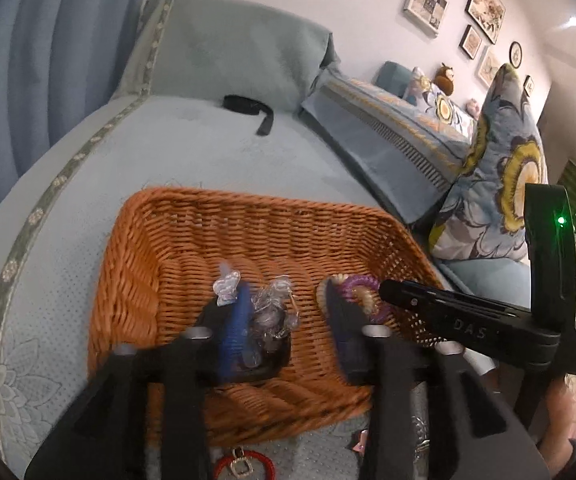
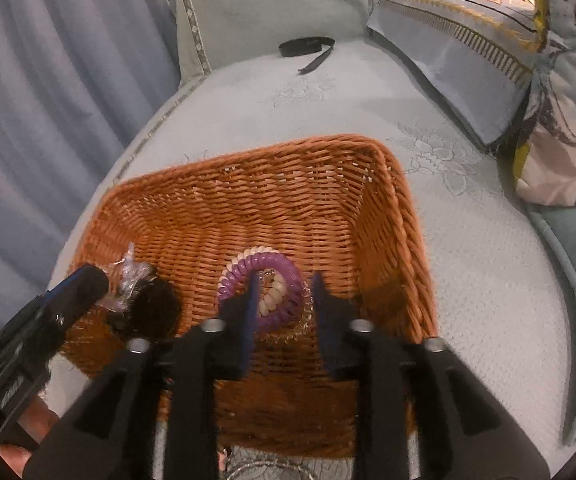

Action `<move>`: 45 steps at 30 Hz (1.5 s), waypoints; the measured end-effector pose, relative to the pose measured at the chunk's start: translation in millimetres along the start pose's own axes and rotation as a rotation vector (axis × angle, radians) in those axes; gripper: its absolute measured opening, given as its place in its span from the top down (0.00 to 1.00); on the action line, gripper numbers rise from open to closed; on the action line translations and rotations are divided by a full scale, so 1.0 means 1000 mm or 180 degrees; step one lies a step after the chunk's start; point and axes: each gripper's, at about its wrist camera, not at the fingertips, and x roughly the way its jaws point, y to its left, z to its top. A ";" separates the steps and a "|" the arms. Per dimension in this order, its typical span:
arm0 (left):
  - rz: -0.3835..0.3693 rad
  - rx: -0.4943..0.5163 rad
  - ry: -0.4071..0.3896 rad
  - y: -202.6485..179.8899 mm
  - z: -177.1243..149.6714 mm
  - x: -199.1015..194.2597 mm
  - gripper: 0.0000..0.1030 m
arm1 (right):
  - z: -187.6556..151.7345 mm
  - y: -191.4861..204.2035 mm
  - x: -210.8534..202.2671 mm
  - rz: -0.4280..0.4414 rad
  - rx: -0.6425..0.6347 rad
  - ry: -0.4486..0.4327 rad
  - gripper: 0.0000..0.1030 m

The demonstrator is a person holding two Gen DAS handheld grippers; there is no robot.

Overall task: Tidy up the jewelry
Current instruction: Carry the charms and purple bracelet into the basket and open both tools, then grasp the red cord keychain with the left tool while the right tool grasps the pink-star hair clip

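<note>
Basket of woven orange-brown wicker, rectangular [image 2: 392, 208], sits on a pale blue-green quilted sofa seat [image 2: 488, 272]. Both grippers reach in over its near rim.

Left gripper [image 1: 284, 316]: jaws partly open, nothing clamped. Clear crinkly plastic-wrapped jewelry piece [image 1: 272, 308] and a dark fuzzy round item [image 2: 152, 312] lie on the basket floor between and just under its blue-padded fingers [image 1: 234, 324]. Pads do not appear to press on either. Small silvery-white fabric bit [image 1: 226, 286] sits by the left finger's tip; blurred, can't tell what it is.

Right gripper [image 2: 286, 284]: jaws partly open, holding nothing. Purple spiral-coil hair tie [image 2: 272, 266] and a cream spiral-coil hair tie [image 2: 274, 294] lie overlapping on the basket floor, with a thin gold-wire ring [image 2: 304, 320] under them. Left finger tip sits inside the purple loop, right finger just outside it; no squeeze visible.

Near edge of the left view: red round bangle with a gold clasp [image 1: 244, 466] lies on the seat outside the basket, by a small pink item [image 1: 358, 442], too small to identify.

Black strap [image 2: 308, 48] lies at the back of the seat, well apart from the basket. Floral cushions [image 1: 500, 176] lean on the right; blue curtain [image 1: 28, 60] hangs on the left.
</note>
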 end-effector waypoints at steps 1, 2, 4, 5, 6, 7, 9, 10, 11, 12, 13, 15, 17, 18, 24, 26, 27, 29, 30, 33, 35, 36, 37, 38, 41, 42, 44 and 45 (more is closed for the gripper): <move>-0.0031 -0.0001 -0.0032 -0.001 0.000 -0.005 0.57 | -0.001 0.000 -0.004 0.0019 0.0010 -0.0029 0.64; -0.0103 -0.0036 -0.0052 0.001 0.000 -0.011 0.57 | -0.004 -0.001 -0.010 0.0035 0.0023 -0.0058 0.61; -0.0191 -0.0133 -0.0122 0.003 -0.002 -0.026 0.56 | -0.009 -0.003 -0.021 0.0089 0.0045 -0.0086 0.61; -0.0212 -0.0167 -0.0156 0.004 -0.003 -0.032 0.56 | -0.014 -0.003 -0.027 0.0131 0.0054 -0.0093 0.61; -0.0255 -0.0218 -0.0216 0.006 -0.005 -0.045 0.56 | -0.018 -0.003 -0.034 0.0165 0.0057 -0.0108 0.61; -0.0280 -0.0239 -0.0252 0.008 -0.007 -0.055 0.55 | -0.020 -0.002 -0.040 0.0184 0.0050 -0.0129 0.61; -0.0297 -0.0261 -0.0332 0.009 -0.011 -0.075 0.55 | -0.031 0.001 -0.057 0.0189 0.0009 -0.0207 0.61; -0.0288 -0.0261 -0.0376 0.010 -0.015 -0.088 0.55 | -0.036 0.003 -0.064 0.0195 -0.0015 -0.0240 0.61; -0.0288 -0.0258 -0.0420 0.010 -0.019 -0.100 0.55 | -0.044 0.006 -0.074 0.0213 -0.0058 -0.0292 0.61; -0.0291 -0.0253 -0.0451 0.009 -0.023 -0.110 0.55 | -0.048 0.007 -0.080 0.0222 -0.0085 -0.0330 0.61; -0.0294 -0.0239 -0.0471 0.007 -0.027 -0.119 0.55 | -0.054 0.009 -0.088 0.0230 -0.0125 -0.0376 0.61; -0.0258 -0.0178 -0.0509 0.003 -0.036 -0.137 0.55 | -0.066 0.015 -0.102 0.0230 -0.0207 -0.0469 0.61; -0.0205 -0.0116 -0.0538 -0.002 -0.045 -0.153 0.55 | -0.079 0.021 -0.116 0.0237 -0.0297 -0.0572 0.61; -0.0188 -0.0091 -0.0552 -0.005 -0.051 -0.161 0.55 | -0.085 0.023 -0.122 0.0237 -0.0333 -0.0617 0.61; 0.0062 -0.0062 -0.0539 -0.011 -0.082 -0.175 0.55 | -0.124 0.030 -0.138 0.0260 -0.0468 -0.0719 0.61; 0.0131 -0.0098 -0.0534 -0.008 -0.091 -0.169 0.55 | -0.135 0.028 -0.137 0.0240 -0.0496 -0.0688 0.61; 0.0129 -0.0138 -0.0516 -0.004 -0.098 -0.164 0.55 | -0.141 0.026 -0.135 0.0213 -0.0537 -0.0661 0.61; 0.0092 -0.0233 -0.0502 0.006 -0.107 -0.155 0.55 | -0.151 0.024 -0.131 0.0154 -0.0627 -0.0621 0.61; 0.0074 -0.0281 -0.0485 0.012 -0.109 -0.150 0.55 | -0.156 0.022 -0.127 0.0092 -0.0689 -0.0587 0.61; 0.0104 -0.0396 -0.0366 0.029 -0.116 -0.137 0.55 | -0.168 0.021 -0.115 0.0076 -0.0763 -0.0490 0.61; 0.0127 -0.0464 -0.0264 0.041 -0.119 -0.128 0.57 | -0.174 0.019 -0.106 0.0045 -0.0769 -0.0426 0.61; 0.0143 -0.0471 -0.0232 0.044 -0.119 -0.126 0.61 | -0.177 0.017 -0.100 0.0047 -0.0762 -0.0375 0.61; 0.0170 -0.0478 -0.0195 0.046 -0.120 -0.123 0.62 | -0.179 0.015 -0.094 0.0029 -0.0743 -0.0330 0.61; 0.0205 -0.0484 -0.0148 0.050 -0.120 -0.119 0.63 | -0.179 0.013 -0.090 -0.0003 -0.0727 -0.0300 0.61; 0.0202 -0.0497 -0.0105 0.056 -0.120 -0.112 0.66 | -0.173 0.004 -0.084 -0.0043 -0.0604 -0.0245 0.61; 0.0166 -0.0524 -0.0098 0.059 -0.119 -0.110 0.68 | -0.171 0.002 -0.084 -0.0065 -0.0602 -0.0271 0.61; 0.0112 -0.0583 -0.0070 0.065 -0.118 -0.105 0.68 | -0.162 -0.003 -0.084 -0.0157 -0.0617 -0.0322 0.61; 0.0095 -0.0629 -0.0052 0.069 -0.117 -0.102 0.68 | -0.159 -0.004 -0.083 -0.0167 -0.0609 -0.0324 0.61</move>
